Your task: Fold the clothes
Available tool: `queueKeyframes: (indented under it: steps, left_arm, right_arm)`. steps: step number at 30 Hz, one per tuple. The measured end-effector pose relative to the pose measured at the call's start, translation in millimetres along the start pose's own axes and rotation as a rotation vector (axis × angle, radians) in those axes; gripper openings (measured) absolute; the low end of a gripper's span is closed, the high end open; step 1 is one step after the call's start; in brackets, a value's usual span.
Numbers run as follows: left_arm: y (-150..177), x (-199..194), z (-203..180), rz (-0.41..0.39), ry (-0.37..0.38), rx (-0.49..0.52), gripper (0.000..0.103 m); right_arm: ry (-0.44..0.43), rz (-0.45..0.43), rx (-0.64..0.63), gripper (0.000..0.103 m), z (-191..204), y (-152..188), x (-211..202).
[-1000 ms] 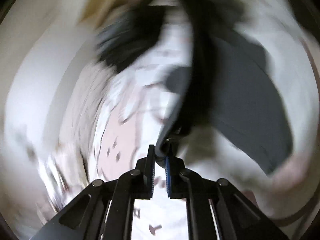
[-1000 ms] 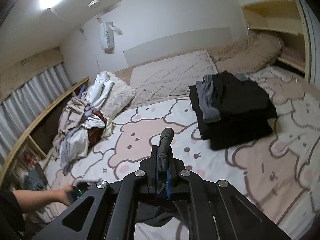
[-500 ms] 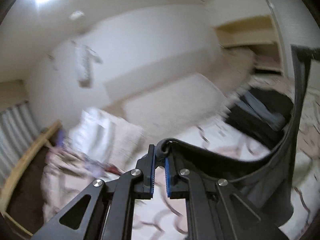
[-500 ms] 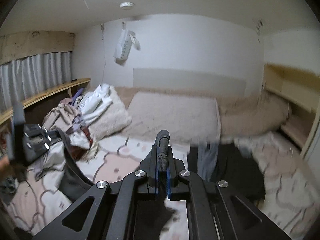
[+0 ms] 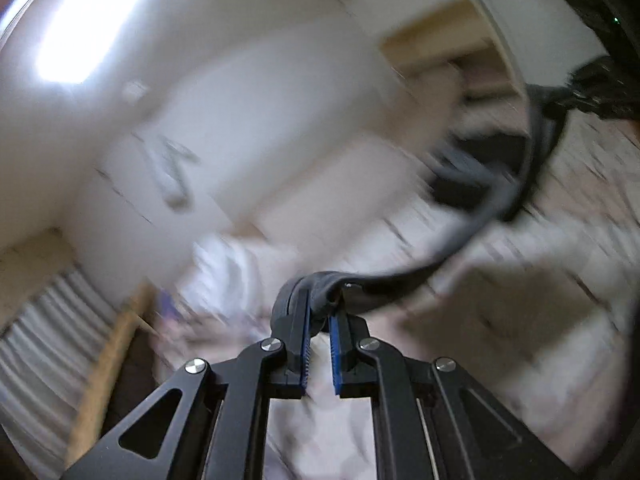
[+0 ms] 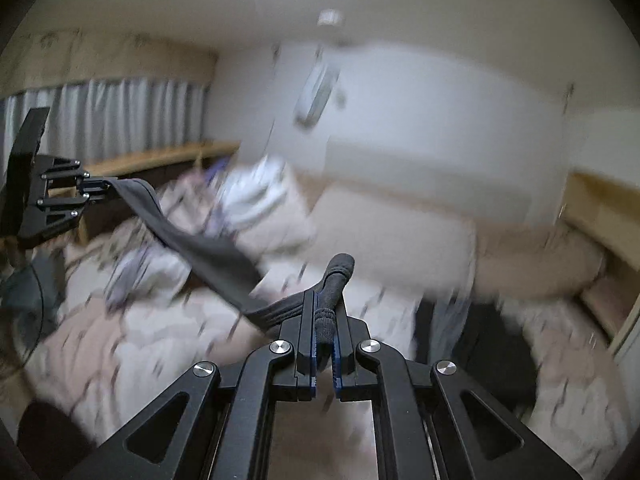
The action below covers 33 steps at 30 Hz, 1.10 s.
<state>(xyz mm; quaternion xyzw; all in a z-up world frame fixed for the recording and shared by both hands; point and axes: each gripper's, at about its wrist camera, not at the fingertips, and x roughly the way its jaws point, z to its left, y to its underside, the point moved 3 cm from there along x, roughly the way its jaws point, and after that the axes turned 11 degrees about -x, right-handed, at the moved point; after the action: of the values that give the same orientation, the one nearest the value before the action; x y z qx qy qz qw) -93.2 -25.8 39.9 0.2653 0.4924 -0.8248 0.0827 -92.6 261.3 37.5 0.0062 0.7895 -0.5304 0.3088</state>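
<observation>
Behind, on the bed (image 6: 140,344), a dark folded stack (image 6: 492,340) lies; unfolded clothes (image 6: 240,200) wait. Left gripper (image 5: 320,316) and right gripper (image 6: 325,316) each pinch the grey garment (image 6: 208,252), stretched in air between them.

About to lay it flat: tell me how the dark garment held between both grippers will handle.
Likely floppy: the dark garment sags between the left gripper and right gripper. Probably light, since narrow pinches hold it. It may bunch when lowered.
</observation>
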Motion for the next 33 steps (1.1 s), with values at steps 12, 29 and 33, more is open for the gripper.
queueKeyframes:
  steps: [12,29,33]
  left_arm:
    - [183,40,-152,0.703,0.516,-0.071,0.009]
    - [106,167,-41,0.522,0.347,-0.422,0.057]
    - [101,246,-20,0.546,0.288,-0.519,0.046]
  right_arm:
    - [-0.246,0.509,0.314,0.007,85,195,29]
    - [-0.385,0.519,0.361,0.064,81,185,7]
    - [-0.377,0.399,0.433,0.064,54,164,7]
